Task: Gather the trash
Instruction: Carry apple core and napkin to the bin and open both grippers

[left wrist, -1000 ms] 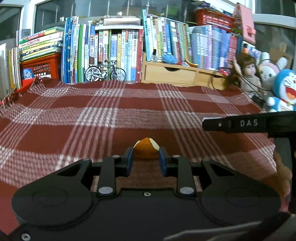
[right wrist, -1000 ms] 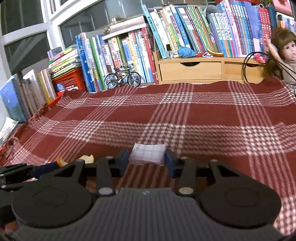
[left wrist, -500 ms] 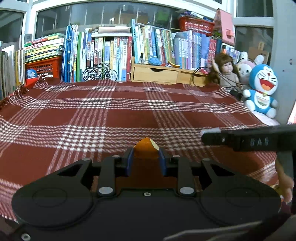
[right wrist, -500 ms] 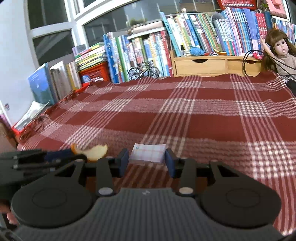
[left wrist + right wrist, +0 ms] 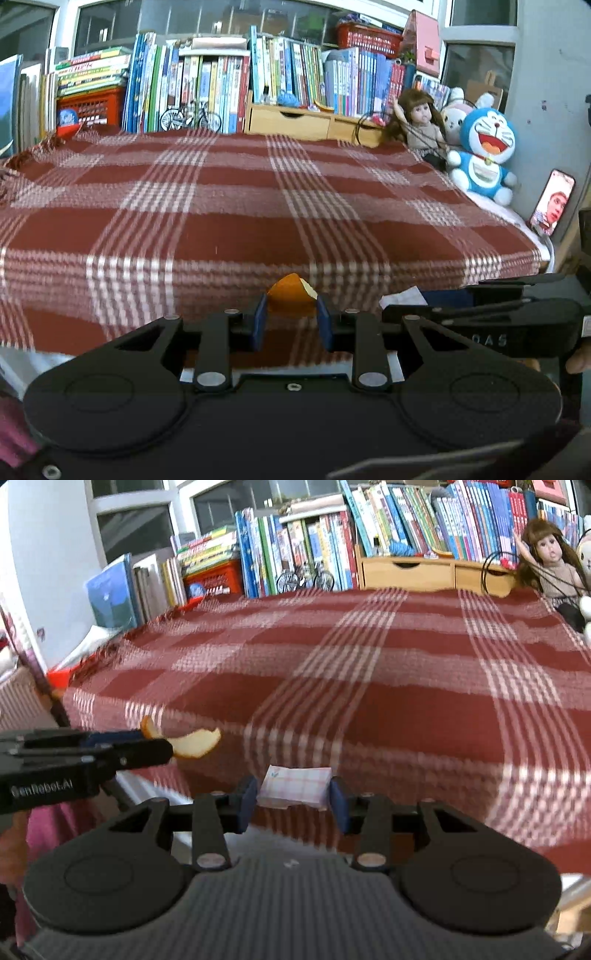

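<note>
Bedside: "GenRobot.AI" on left gripper (image 5: pixel 162 747)

Red-and-white plaid cloth (image 5: pixel 406 709): stripes smeared by motion blur. Curled orange peel (image 5: pixel 291 300): near part hidden between the pads. Upright book spines (image 5: pixel 221 85): titles illegible.

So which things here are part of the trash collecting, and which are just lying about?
Job:
- curled orange peel, clamped in the left gripper
- small folded checked paper packet, clamped in the right gripper

Lying about:
- red plaid cloth
- rows of books
- miniature bicycle
- brown-haired doll
- blue cat plush
- propped phone
</note>
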